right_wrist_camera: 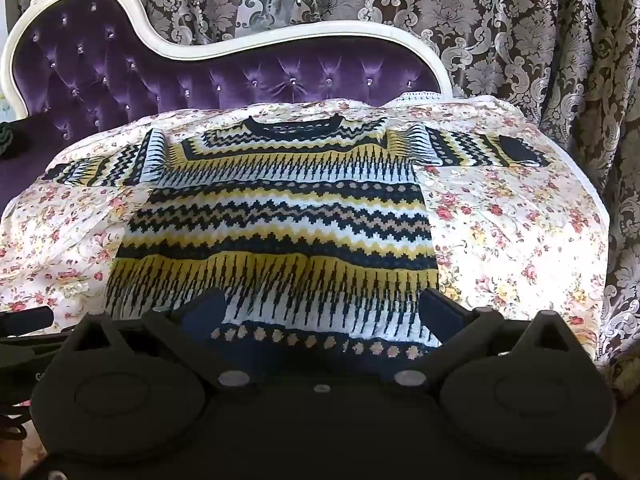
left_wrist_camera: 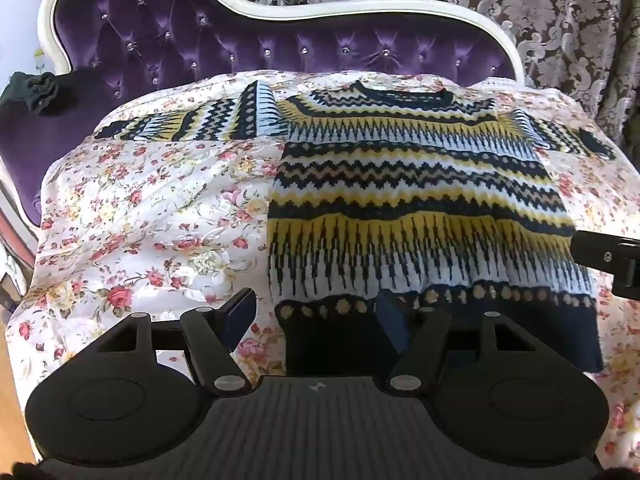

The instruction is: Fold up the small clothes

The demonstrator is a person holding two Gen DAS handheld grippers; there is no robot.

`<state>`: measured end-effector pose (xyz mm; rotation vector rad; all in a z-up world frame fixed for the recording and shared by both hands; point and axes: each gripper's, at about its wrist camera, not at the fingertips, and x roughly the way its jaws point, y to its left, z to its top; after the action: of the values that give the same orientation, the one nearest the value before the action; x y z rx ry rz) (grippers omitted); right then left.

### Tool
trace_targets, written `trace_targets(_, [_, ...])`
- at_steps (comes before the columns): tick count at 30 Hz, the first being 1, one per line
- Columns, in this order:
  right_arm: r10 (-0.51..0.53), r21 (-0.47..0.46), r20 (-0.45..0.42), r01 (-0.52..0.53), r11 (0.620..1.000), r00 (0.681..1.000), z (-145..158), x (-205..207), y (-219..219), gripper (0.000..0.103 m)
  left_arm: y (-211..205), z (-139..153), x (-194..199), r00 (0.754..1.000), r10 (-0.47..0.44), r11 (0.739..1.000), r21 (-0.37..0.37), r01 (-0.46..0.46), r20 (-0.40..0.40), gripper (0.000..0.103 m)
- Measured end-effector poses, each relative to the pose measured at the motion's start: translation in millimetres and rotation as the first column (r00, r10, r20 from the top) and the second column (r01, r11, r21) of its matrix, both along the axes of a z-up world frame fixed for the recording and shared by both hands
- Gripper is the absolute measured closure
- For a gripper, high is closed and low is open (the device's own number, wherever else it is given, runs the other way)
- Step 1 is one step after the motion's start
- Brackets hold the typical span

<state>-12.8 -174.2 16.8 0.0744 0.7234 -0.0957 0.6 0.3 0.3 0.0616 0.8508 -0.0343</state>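
Just ahead of my left hand-held gripper (left_wrist_camera: 316, 316) lies one knitted sweater with yellow, white and dark blue zigzag stripes (left_wrist_camera: 400, 200). It is spread flat on a white bed cover with pink flowers (left_wrist_camera: 140, 200), neck far from me and dark hem closest to me. The left hand-held gripper's jaws stand partly apart. Nothing is squeezed between them. The near left corner of the hem sits between the fingers, and I cannot tell if the right finger touches it.

My right hand-held gripper (right_wrist_camera: 320, 308) has its jaws wide apart, with the hem in between and nothing held.

I think things could go wrong here. If I close the left one too early, I might pinch the flowery cover along with the hem and drag it up. If I grab only the top layer of knit, the fold could come out lopsided. The two sleeves stick out sideways and could bunch up.

I count one sweater, two sleeves, two hand-held grippers, one cover, and one purple buttoned headboard with a white frame (right_wrist_camera: 160, 72) far beyond.
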Motion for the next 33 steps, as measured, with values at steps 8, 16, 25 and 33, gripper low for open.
trace_targets(8, [0.001,-0.004,-0.003,-0.001,1.000,1.000,-4.0,-1.4,3.7,0.000,-0.2,1.0,-1.5,1.000,0.000,1.000,0.007,0.000,0.011,0.038])
trace_targets(16, [0.007,0.003,-0.019,-0.007,1.000,1.000,-2.1,0.8,1.3,0.000,-8.6,-4.0,-2.0,1.000,-0.005,1.000,0.006,0.005,0.001,0.038])
trace_targets(25, [0.014,0.012,-0.022,-0.013,1.000,1.000,-3.0,0.7,2.5,0.000,-7.9,-3.1,0.0,1.000,-0.013,1.000,0.011,0.013,-0.008,0.038])
trace_targets(33, [0.020,0.019,-0.033,-0.019,1.000,0.999,-3.5,1.8,3.2,0.000,-7.4,-3.3,1.2,1.000,-0.014,1.000,0.016,0.014,-0.019,0.038])
